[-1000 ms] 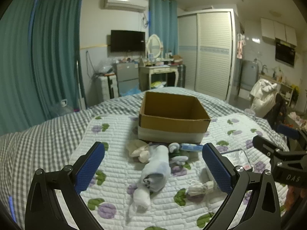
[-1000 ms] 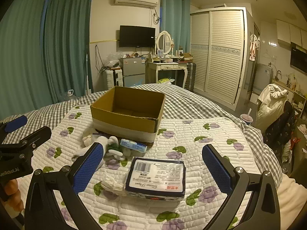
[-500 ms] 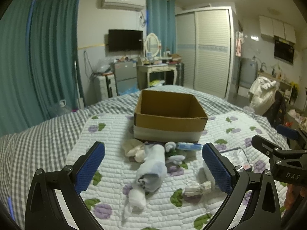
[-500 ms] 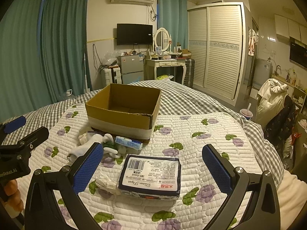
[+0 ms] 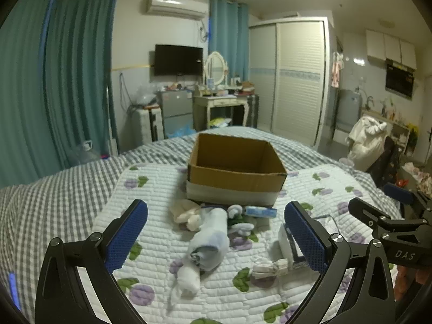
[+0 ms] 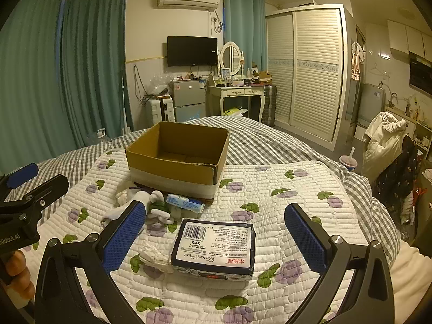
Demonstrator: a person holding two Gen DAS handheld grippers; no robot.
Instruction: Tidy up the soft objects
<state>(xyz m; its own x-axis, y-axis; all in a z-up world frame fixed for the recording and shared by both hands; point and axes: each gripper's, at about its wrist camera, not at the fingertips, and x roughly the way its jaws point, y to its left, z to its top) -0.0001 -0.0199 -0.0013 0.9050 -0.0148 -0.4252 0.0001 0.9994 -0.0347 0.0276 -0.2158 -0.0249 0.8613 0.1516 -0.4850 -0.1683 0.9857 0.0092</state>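
The left gripper (image 5: 215, 236) and the right gripper (image 6: 215, 236) both hover over the bed with their blue pads spread wide and nothing between them. A white floral quilt (image 6: 283, 205) covers the grey checked bedspread (image 5: 54, 189); its right part lies bare and open toward the bed's edge. An open, empty cardboard box (image 6: 178, 159) stands on the quilt's far middle. Just in front of it the soft things are heaped: a rolled pale blue sock (image 5: 209, 240) pointing toward the left camera, white stuffed pieces (image 5: 186, 213), and a small blue tissue packet (image 6: 185, 202) touching the box's base. A flat dark-edged tissue pack (image 6: 214, 249) lies label-up directly below the right gripper, with a crumpled white bundle (image 6: 156, 257) against its left side.
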